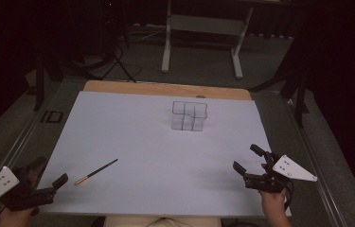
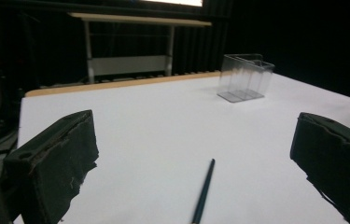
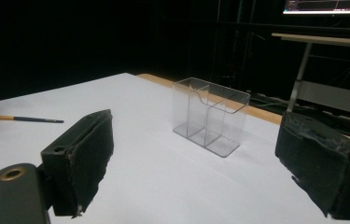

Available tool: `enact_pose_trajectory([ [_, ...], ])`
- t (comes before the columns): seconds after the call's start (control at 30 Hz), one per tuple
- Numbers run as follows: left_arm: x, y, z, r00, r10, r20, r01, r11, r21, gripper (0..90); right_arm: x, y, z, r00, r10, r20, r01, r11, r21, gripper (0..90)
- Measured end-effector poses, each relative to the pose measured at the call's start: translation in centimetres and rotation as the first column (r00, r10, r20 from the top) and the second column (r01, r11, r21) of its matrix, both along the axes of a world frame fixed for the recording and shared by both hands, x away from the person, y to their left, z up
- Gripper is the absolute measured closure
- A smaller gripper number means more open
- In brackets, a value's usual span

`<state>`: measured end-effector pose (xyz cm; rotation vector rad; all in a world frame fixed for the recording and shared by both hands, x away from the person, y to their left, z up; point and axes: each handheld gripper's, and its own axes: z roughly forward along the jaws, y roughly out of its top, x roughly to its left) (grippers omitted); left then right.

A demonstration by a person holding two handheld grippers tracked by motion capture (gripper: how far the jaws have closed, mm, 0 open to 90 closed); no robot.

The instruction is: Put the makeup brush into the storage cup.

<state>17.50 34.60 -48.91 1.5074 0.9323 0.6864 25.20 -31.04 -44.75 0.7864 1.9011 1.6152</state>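
On the table (image 1: 132, 142), one pen (image 1: 95, 171), one clear organizer (image 1: 189, 116).

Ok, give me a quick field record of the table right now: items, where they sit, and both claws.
surface: white sheet over a wooden table
pen: dark pen with a gold end, lying flat near the left front of the sheet, untouched
organizer: clear plastic organizer with compartments, upright toward the far middle, looks empty
left claw: left claw open, nothing between the jaws, pointed at the pen from the near left corner
right claw: right claw open, nothing held, facing the organizer from the near right edge
contact: none seen
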Motion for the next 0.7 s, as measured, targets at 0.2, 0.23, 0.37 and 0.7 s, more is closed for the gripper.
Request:
enact_pose_trajectory([
  [0.2,0.3,-0.3,0.9,0.998,-0.045,-0.044,0.046,0.9986,0.026,1.7,-0.1,0.0,0.1,1.0,-0.001,0.003,0.001,1.0,0.001,11.7],
  [0.23,0.3,-0.3,0.9,0.998,-0.045,-0.044,0.046,0.9986,0.026,1.7,0.0,0.1,0.1,1.0,0.0,0.004,0.0,1.0,0.001,11.6],
  [0.37,0.8,-0.3,1.7,0.9946,-0.065,-0.081,0.067,0.9974,0.025,1.7,0.0,0.1,0.1,1.0,-0.002,0.003,0.002,1.0,0.0,11.7],
  [0.7,1.3,-0.2,4.0,0.9858,-0.022,-0.167,0.038,0.9948,0.094,1.6,-0.1,0.5,0.1,1.0,0.007,0.004,-0.007,1.0,-0.01,11.7],
])
